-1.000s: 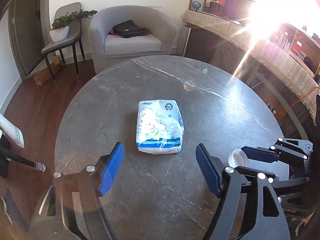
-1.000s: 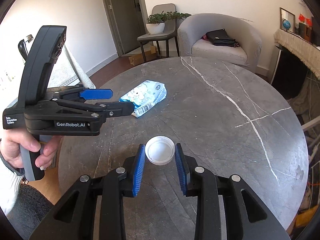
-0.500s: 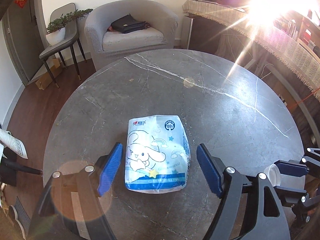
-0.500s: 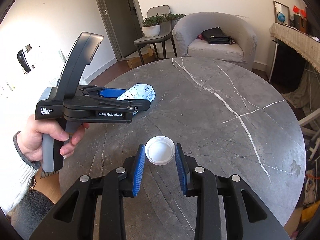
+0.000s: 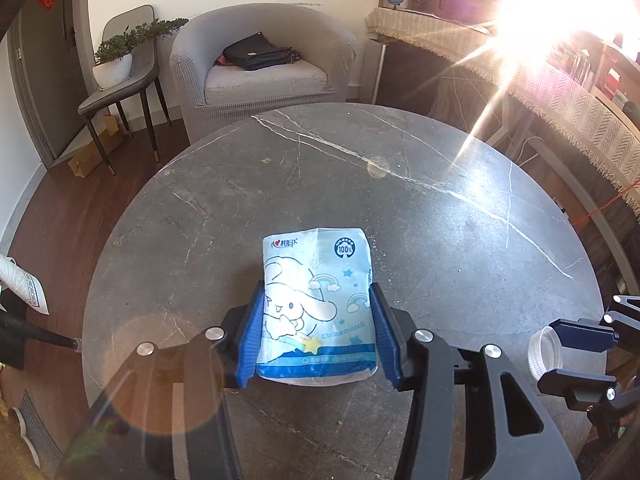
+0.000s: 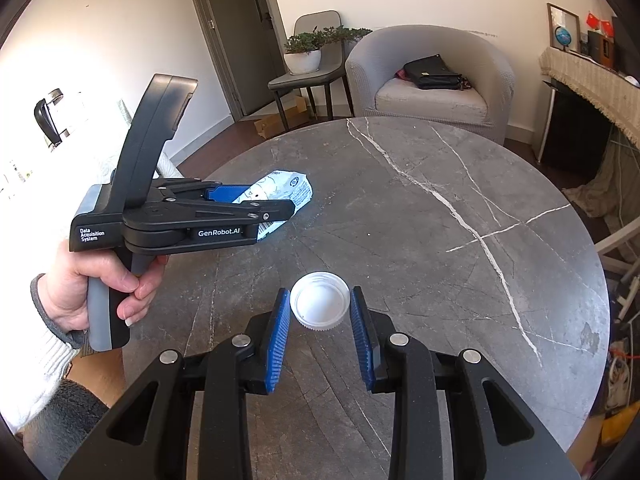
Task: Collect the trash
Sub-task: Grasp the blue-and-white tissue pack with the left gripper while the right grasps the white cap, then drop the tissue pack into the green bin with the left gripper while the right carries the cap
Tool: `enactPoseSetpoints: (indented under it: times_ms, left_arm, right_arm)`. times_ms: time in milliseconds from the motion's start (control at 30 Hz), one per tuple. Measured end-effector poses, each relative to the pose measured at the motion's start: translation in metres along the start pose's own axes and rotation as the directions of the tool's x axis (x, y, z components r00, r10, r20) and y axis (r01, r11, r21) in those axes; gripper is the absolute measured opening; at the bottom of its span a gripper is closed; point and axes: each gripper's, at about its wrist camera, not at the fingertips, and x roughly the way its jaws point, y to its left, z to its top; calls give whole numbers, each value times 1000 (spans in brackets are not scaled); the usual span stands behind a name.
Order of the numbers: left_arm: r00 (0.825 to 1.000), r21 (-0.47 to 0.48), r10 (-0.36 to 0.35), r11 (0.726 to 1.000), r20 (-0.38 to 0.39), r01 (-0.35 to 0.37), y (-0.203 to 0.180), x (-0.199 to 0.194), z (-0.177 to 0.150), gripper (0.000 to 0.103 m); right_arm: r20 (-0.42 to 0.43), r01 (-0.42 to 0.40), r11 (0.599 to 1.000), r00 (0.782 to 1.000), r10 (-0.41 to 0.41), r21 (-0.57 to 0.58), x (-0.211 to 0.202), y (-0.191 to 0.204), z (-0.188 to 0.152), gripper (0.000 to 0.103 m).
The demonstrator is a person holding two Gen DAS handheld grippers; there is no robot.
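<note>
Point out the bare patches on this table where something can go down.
Bare: the round table's far half toward the armchair and its right side. Crowded: the near edge, where the left gripper closes around the tissue pack and the right gripper holds the white cap.

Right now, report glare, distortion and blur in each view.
Left wrist: sun flare whites out the top right, an orange ghost sits over the left finger; tissue pack sharp. Right wrist: left wall overexposed; fisheye bends the table; white cap crisp.
</note>
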Motion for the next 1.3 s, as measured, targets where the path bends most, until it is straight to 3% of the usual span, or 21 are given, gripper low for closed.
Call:
enactPoseSetpoints:
  times_ms: [333, 833, 1300]
  left_arm:
    - [1000, -51, -5, 999, 24, 6, 17, -40, -19, 52]
    - [998, -130, 46, 991, 44, -40, 69, -99, -69, 52]
    - [996, -316, 73, 947, 45, -55, 142, -139, -133, 52]
  right_arm:
    - [4, -1, 1000, 1000, 1, -31, 0, 21, 9, 31]
    - [-13, -48, 994, 999, 47, -97, 22, 75, 27, 31]
    - [-39, -122, 975, 992, 117, -185, 45, 145, 40, 31]
